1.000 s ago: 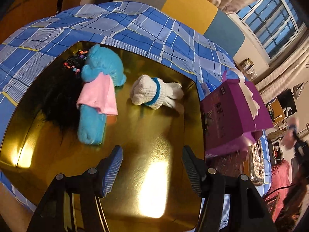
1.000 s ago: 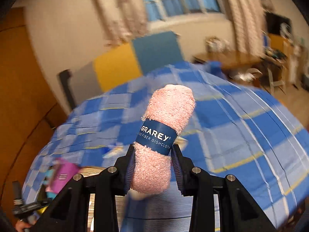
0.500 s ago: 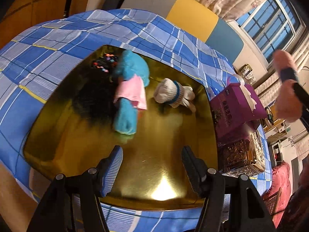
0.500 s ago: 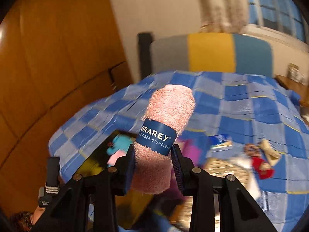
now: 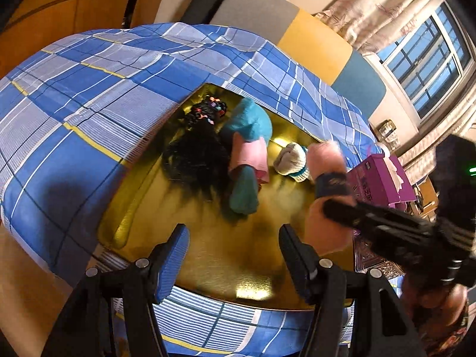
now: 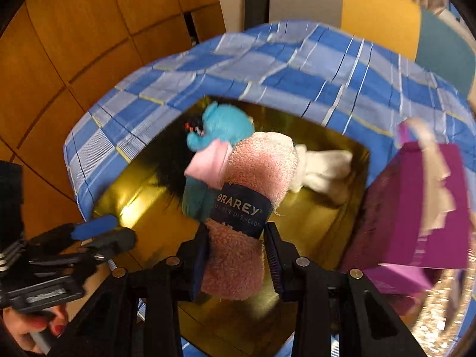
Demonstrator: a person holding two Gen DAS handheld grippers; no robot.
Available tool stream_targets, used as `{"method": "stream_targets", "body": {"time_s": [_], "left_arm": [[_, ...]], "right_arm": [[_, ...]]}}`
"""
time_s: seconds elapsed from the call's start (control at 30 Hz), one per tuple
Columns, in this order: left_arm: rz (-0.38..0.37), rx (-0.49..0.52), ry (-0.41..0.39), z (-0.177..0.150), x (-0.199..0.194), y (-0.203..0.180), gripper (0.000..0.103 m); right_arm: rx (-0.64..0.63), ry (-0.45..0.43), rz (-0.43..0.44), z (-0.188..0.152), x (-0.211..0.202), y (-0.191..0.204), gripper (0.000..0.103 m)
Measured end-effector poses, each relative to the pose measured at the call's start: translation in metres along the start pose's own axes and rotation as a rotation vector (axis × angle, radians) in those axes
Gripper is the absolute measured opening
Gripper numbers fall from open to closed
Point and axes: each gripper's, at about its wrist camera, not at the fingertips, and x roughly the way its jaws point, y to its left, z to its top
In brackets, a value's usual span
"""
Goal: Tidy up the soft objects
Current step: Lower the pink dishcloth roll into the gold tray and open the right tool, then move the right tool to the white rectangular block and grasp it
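My right gripper (image 6: pixel 236 255) is shut on a rolled pink dishcloth (image 6: pixel 253 184) with a dark blue band, held above the gold tray (image 6: pixel 321 226). It also shows in the left wrist view (image 5: pixel 325 196), over the tray's right side. In the tray (image 5: pixel 232 264) lie a blue plush toy in a pink shirt (image 5: pixel 247 154), a black wig with coloured clips (image 5: pixel 196 154) and a rolled white cloth with a blue band (image 5: pixel 291 160). My left gripper (image 5: pixel 233 258) is open and empty above the tray's near edge.
The tray sits on a blue plaid bedspread (image 5: pixel 89 110). A purple tissue box (image 5: pixel 380 181) stands right of the tray, with a glittery box (image 6: pixel 440 312) below it. A padded headboard (image 5: pixel 312 38) and window (image 5: pixel 428 59) are behind.
My right gripper has swung with the pink dishcloth from beside the bed to over the tray. My left gripper has pulled back and up from the tray, staying open.
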Motion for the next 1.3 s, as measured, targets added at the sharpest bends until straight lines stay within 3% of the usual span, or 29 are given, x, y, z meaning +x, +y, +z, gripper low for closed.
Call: {"method": "stream_targets", "body": {"time_s": [0.23,0.37,0.43,0.83,1.07,1.3], "left_arm": [[0.002,-0.020,-0.003,-0.003,-0.001,0.008,0.063],[-0.001,-0.021,0.004,-0.005,-0.001,0.008,0.063],[-0.002,-0.015,0.009,-0.006,0.000,0.007,0.063],[-0.032,0.004,0.058,-0.018,0.010,-0.014,0.063],[-0.057,0.044,0.072,-0.024,0.012,-0.036,0.063],[-0.098,0.091,0.092,-0.033,0.015,-0.061,0.063]], "right_arm": [[0.027,0.052,0.002,0.006,0.033,0.002,0.041],[0.046,0.021,-0.008,0.011,0.034,0.001,0.058],[0.061,0.008,-0.008,0.010,0.028,0.000,0.058],[-0.034,-0.083,-0.079,-0.024,-0.045,0.014,0.066],[0.054,-0.182,-0.064,-0.039,-0.094,-0.005,0.066],[0.189,-0.321,-0.121,-0.054,-0.151,-0.056,0.067]]}}
